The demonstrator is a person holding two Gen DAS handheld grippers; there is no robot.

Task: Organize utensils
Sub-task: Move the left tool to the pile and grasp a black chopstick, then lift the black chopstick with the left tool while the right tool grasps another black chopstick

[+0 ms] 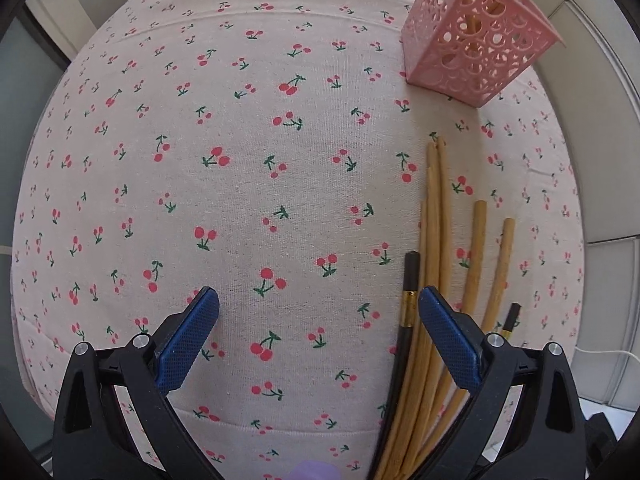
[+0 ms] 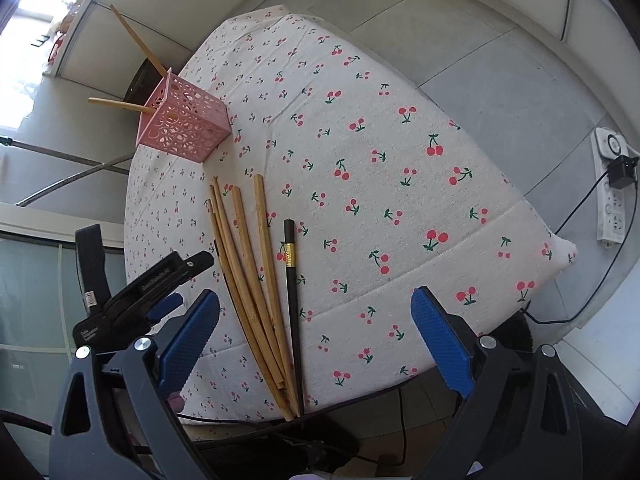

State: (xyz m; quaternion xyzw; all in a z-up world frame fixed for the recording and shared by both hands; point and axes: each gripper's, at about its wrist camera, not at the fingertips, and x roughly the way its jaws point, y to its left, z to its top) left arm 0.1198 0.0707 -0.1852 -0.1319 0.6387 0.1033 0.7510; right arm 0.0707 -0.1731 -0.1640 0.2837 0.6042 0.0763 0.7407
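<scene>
Several bamboo chopsticks (image 1: 434,240) lie in a loose bundle on the cherry-print tablecloth (image 1: 240,160), with a black gold-banded chopstick (image 1: 409,292) beside them. A second black chopstick (image 1: 512,316) peeks out further right. My left gripper (image 1: 318,304) is open just above the cloth, its right finger over the bundle. The pink perforated holder (image 1: 476,40) stands at the far right with a bamboo chopstick in it. In the right wrist view, my right gripper (image 2: 316,296) hangs open over the table's near edge, the bamboo chopsticks (image 2: 248,264) and the black chopstick (image 2: 291,280) between its fingers' lines. The left gripper (image 2: 180,284) sits left of the bundle.
The pink holder (image 2: 184,124) holds two bamboo chopsticks (image 2: 136,40) leaning out over the table's far corner. A white power strip (image 2: 610,188) with a plugged adapter lies on the tiled floor at right. Cables run under the table's near edge (image 2: 360,396).
</scene>
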